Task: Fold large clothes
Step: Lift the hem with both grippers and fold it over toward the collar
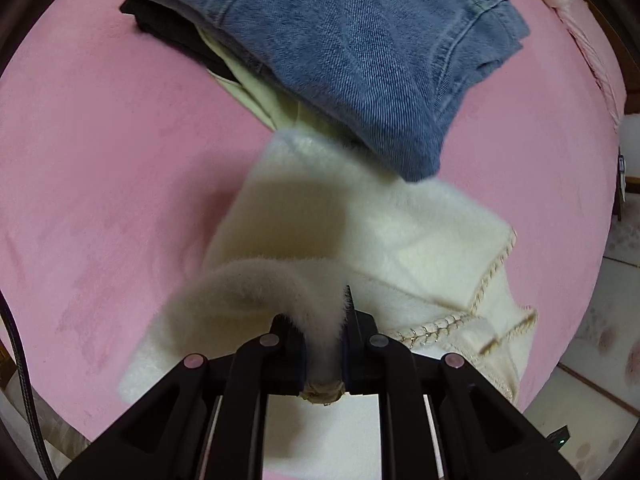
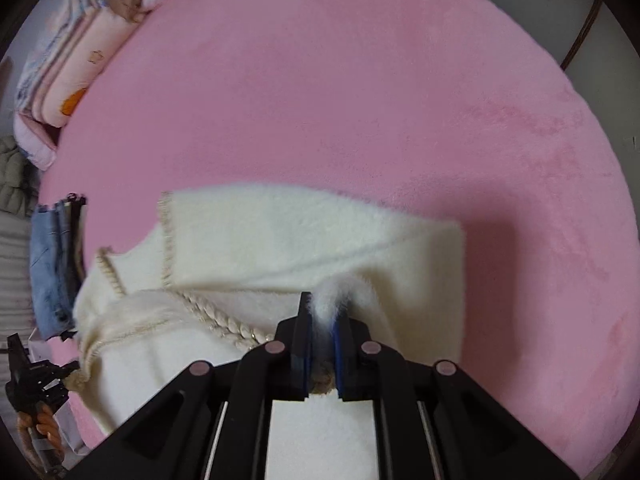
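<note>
A fluffy cream cardigan with braided gold trim (image 1: 400, 240) lies partly folded on the pink bed (image 1: 100, 160). My left gripper (image 1: 322, 332) is shut on a fold of its edge and lifts it a little. My right gripper (image 2: 322, 328) is shut on another edge of the same cardigan (image 2: 280, 236), which spreads out ahead and to the left of it. The braided trim (image 2: 216, 316) runs just left of the right gripper. The left gripper also shows at the far left of the right wrist view (image 2: 32, 376).
A stack of folded clothes with blue jeans (image 1: 360, 48) on top, over pale yellow and black garments, sits just beyond the cardigan; it shows at the left in the right wrist view (image 2: 52, 264). Folded quilts (image 2: 80, 60) lie at the bed's far left. The pink bed (image 2: 400, 100) stretches ahead and right.
</note>
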A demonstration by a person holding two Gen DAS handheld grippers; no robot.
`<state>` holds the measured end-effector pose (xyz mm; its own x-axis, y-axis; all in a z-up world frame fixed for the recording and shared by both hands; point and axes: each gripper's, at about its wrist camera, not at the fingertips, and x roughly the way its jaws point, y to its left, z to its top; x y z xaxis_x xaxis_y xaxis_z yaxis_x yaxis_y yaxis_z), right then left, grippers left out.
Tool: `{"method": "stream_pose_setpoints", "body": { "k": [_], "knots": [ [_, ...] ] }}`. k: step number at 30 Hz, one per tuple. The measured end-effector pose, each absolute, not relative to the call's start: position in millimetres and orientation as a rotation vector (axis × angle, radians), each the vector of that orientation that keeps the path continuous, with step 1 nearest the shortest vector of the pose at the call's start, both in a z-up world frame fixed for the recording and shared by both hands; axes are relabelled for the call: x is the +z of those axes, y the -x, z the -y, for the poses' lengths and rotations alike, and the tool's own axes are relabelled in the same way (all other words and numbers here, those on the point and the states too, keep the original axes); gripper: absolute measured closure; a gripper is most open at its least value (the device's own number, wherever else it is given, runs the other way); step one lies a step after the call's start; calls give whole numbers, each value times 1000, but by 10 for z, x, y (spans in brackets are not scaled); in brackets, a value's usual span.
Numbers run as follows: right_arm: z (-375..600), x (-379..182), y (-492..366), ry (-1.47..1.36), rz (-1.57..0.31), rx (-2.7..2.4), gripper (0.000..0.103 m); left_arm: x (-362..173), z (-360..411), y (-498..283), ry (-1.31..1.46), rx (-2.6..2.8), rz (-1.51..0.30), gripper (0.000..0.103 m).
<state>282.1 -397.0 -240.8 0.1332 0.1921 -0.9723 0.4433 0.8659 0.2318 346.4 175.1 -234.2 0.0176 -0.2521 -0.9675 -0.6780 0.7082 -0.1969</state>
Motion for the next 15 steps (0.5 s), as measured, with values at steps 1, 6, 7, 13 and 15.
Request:
{"method": "stream_pose_setpoints", "body": {
  "k": [1, 6, 7, 13, 15],
  "knots": [
    [4015, -2467, -2836, -567, -1447, -197, 96, -2376, -1764, -3495, 802, 398, -1562, 93],
    [4191, -2617, -2860, -696, -1461, -204, 96, -2586, -1821, -3541, 878, 408, -1589, 90],
    [4200, -2634, -2879, -707, -1472, -207, 96, -2600, -1817, -3556, 878, 394, -1589, 88],
    [4259, -2525, -2900, -784, -1463, -218, 91, -2386, -1707, -3607, 819, 267, -1507, 56],
    [4285, -2479, -2873, -846, -1423, -216, 86, -2199, -1709, -3619, 800, 246, -1412, 46]
  ]
}}
